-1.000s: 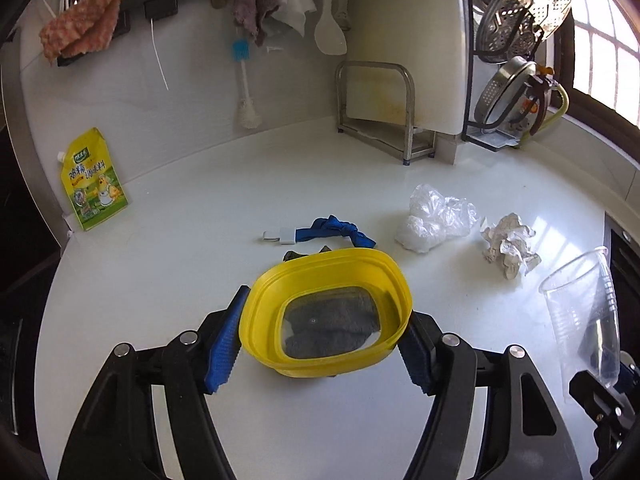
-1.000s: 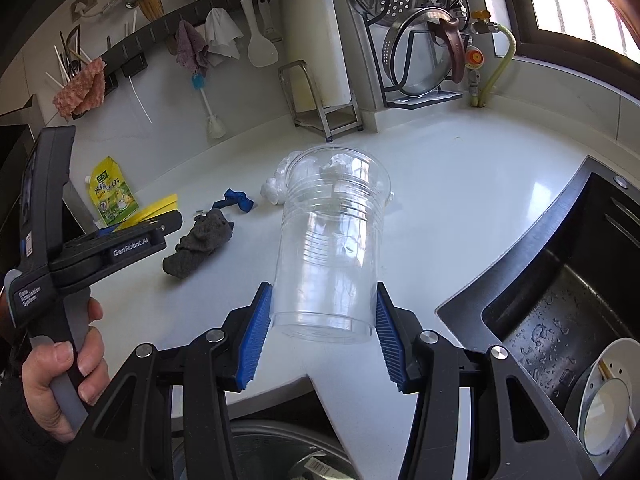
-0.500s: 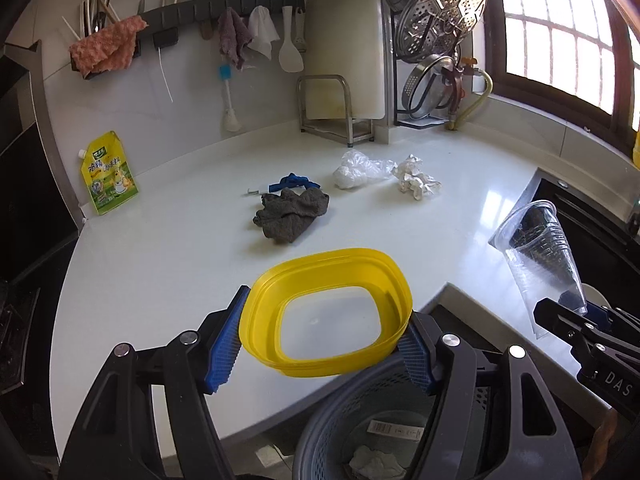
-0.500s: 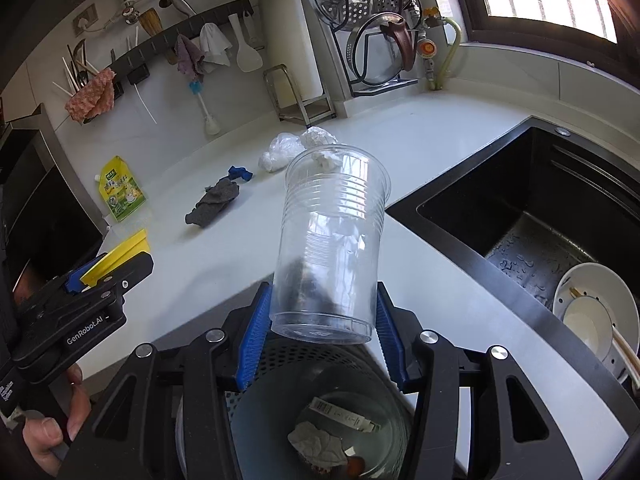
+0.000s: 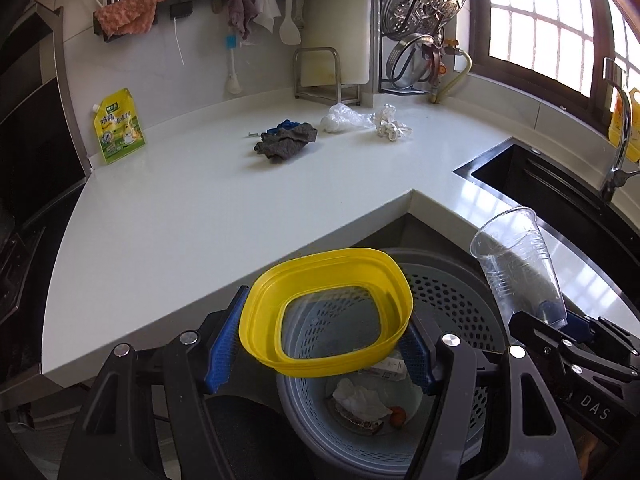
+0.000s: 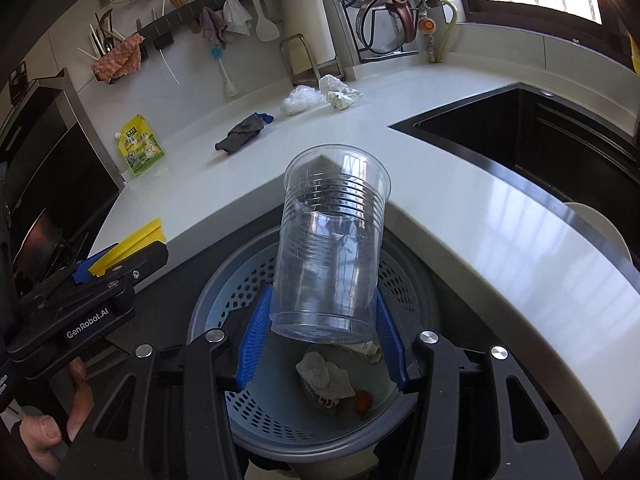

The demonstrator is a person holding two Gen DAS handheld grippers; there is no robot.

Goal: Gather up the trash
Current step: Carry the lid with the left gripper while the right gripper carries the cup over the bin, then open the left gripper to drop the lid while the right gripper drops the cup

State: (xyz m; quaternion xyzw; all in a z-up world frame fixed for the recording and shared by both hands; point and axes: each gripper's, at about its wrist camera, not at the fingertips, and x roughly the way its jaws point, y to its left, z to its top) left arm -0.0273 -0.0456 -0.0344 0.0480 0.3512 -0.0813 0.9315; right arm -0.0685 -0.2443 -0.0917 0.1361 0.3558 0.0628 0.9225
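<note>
My left gripper (image 5: 320, 350) is shut on a yellow plastic container (image 5: 326, 312), held over a grey perforated trash bin (image 5: 452, 300) below the counter edge. My right gripper (image 6: 322, 340) is shut on a clear plastic cup (image 6: 332, 240), also above the trash bin (image 6: 224, 292). Crumpled paper (image 6: 324, 372) and scraps lie in the bin's bottom. On the white counter (image 5: 180, 208) lie a grey rag (image 5: 286, 142), a crumpled plastic bag (image 5: 340, 120) and a wad of paper (image 5: 390, 124). The cup (image 5: 520, 264) and the right gripper show at the right of the left wrist view.
A black sink (image 6: 540, 136) opens at the right, with a tap (image 5: 618, 160). A yellow pouch (image 5: 118, 126) leans on the back wall. A dish rack (image 5: 420, 40), a cutting board stand (image 5: 324, 76) and hanging utensils line the wall. A hand (image 6: 44, 424) holds the left gripper's handle.
Both grippers drew back from the counter with the yellow container and the cup, and now hang over the trash bin, which has come fully into view.
</note>
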